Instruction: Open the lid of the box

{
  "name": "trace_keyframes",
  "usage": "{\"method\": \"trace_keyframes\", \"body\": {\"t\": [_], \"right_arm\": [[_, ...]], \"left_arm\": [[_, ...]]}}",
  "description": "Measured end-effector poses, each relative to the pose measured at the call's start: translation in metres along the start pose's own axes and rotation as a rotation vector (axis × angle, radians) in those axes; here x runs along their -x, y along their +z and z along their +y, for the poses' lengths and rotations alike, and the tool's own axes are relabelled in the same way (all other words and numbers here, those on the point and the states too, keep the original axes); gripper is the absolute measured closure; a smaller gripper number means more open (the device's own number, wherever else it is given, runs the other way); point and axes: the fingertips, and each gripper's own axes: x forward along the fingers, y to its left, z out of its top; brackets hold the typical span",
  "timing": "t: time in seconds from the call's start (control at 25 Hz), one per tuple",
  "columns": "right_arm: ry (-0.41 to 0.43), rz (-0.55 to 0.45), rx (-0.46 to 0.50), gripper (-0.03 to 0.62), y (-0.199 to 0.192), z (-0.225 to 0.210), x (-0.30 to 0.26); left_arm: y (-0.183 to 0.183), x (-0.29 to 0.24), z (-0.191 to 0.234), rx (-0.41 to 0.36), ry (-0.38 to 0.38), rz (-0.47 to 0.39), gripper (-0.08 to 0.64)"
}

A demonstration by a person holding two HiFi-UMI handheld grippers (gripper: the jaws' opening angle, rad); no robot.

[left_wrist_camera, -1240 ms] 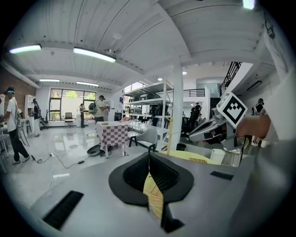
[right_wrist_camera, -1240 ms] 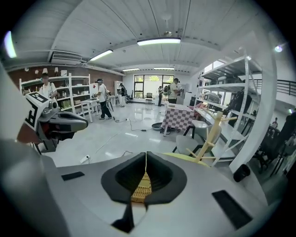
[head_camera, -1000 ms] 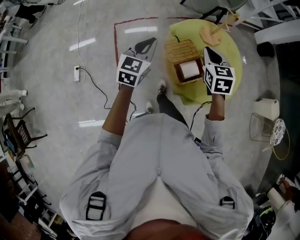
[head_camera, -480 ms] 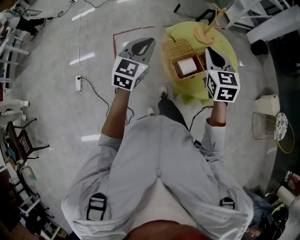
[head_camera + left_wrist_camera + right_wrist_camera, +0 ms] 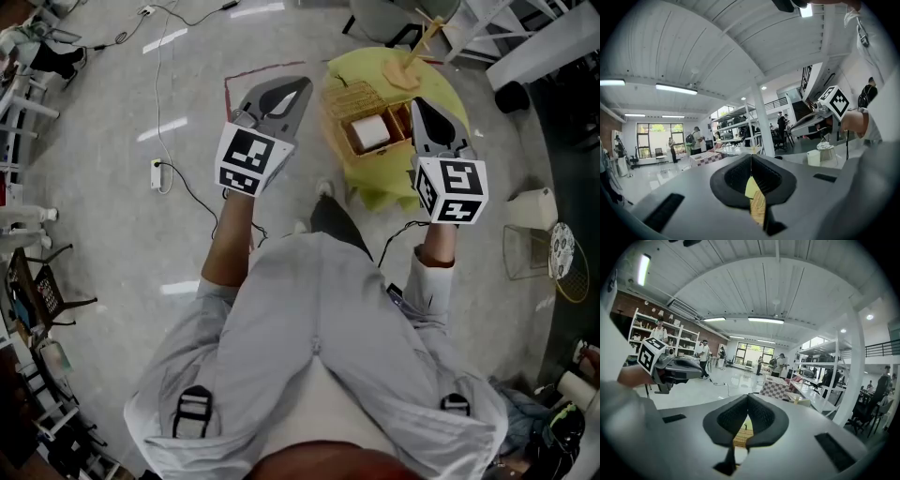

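My left tongs (image 5: 284, 94) are clenched on nothing, held above the floor (image 5: 141, 216) just left of the round yellow-green table (image 5: 370, 58). My right tongs (image 5: 424, 114) are also clenched and empty, over the table's right side. Between them the wicker box (image 5: 398, 124) sits on the table. Its lid (image 5: 354, 97) lies open beside it, and a white block (image 5: 372, 132) shows inside.
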Motion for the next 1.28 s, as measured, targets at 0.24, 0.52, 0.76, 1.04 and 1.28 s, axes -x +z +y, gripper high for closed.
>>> {"method": "trace_keyframes", "body": {"t": [0.24, 0.52, 0.76, 1.04, 1.28], "right_arm": [[0.05, -0.014, -0.009, 0.569, 0.004, 0.012, 0.014], [0.065, -0.006, -0.016, 0.569, -0.002, 0.021, 0.017], [0.064, -0.009, -0.011, 0.569, -0.008, 0.017, 0.025], [0.057, -0.013, -0.006, 0.569, -0.004, 0.014, 0.025], [0.062, -0.015, -0.008, 0.569, -0.005, 0.015, 0.02]], "left_arm": [[0.013, 0.008, -0.019, -0.033, -0.015, -0.017, 0.531], [0.008, 0.014, -0.024, -0.01, -0.009, -0.003, 0.53], [0.005, 0.015, -0.031, 0.004, 0.003, 0.004, 0.531], [0.007, 0.016, -0.03, -0.006, 0.006, 0.008, 0.531], [0.001, 0.009, -0.03, 0.017, -0.004, 0.012, 0.531]]}}
